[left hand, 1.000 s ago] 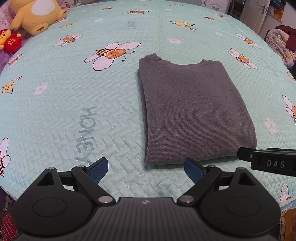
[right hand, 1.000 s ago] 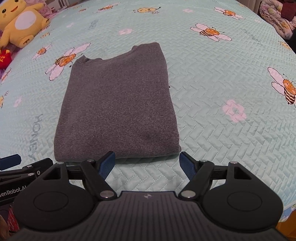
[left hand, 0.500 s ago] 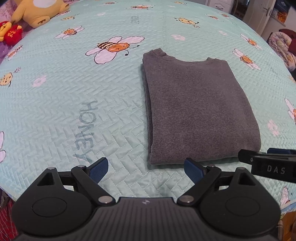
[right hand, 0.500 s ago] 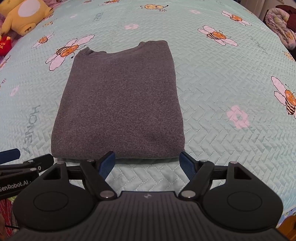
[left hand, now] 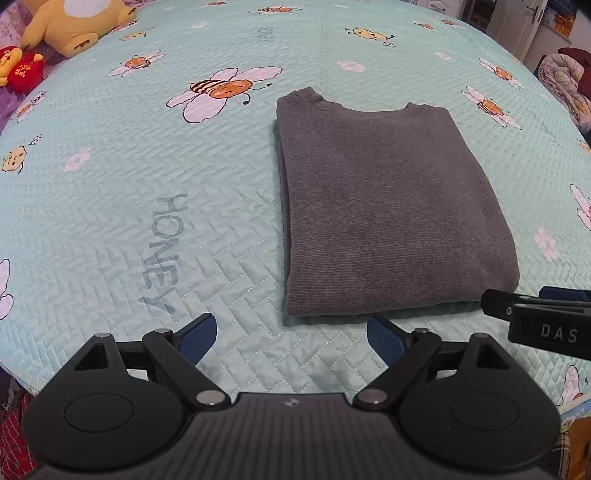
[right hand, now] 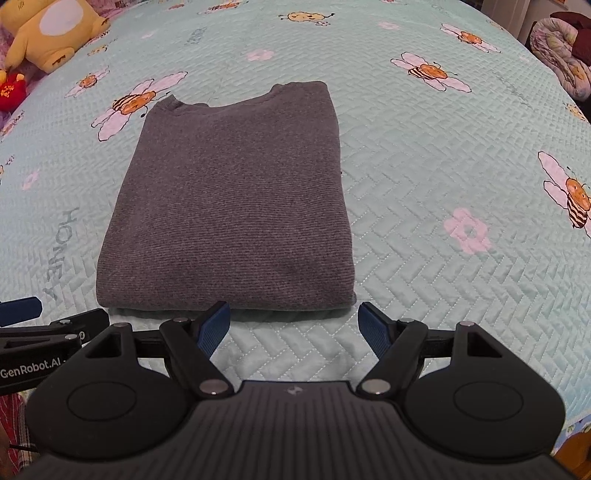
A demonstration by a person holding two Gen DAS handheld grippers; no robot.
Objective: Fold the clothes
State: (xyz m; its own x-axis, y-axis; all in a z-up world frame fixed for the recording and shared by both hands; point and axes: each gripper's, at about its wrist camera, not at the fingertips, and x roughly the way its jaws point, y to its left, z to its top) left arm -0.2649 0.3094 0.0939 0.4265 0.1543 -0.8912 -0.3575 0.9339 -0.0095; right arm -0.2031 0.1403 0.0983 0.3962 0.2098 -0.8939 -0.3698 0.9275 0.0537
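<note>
At centre frame in both views, a folded grey sweater (right hand: 229, 199) is seen lying flat on a bee-print quilt (left hand: 129, 206). Below it, the left gripper (left hand: 288, 330) and right gripper (right hand: 293, 321) are held spread apart, empty, just short of its near hem. A yellow plush toy (left hand: 74, 22) is cut off at upper left.

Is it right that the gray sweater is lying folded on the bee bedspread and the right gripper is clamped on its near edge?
Not quite. The right gripper is open and holds nothing, as the right wrist view shows. The gray sweater does lie folded on the bee bedspread.
</note>
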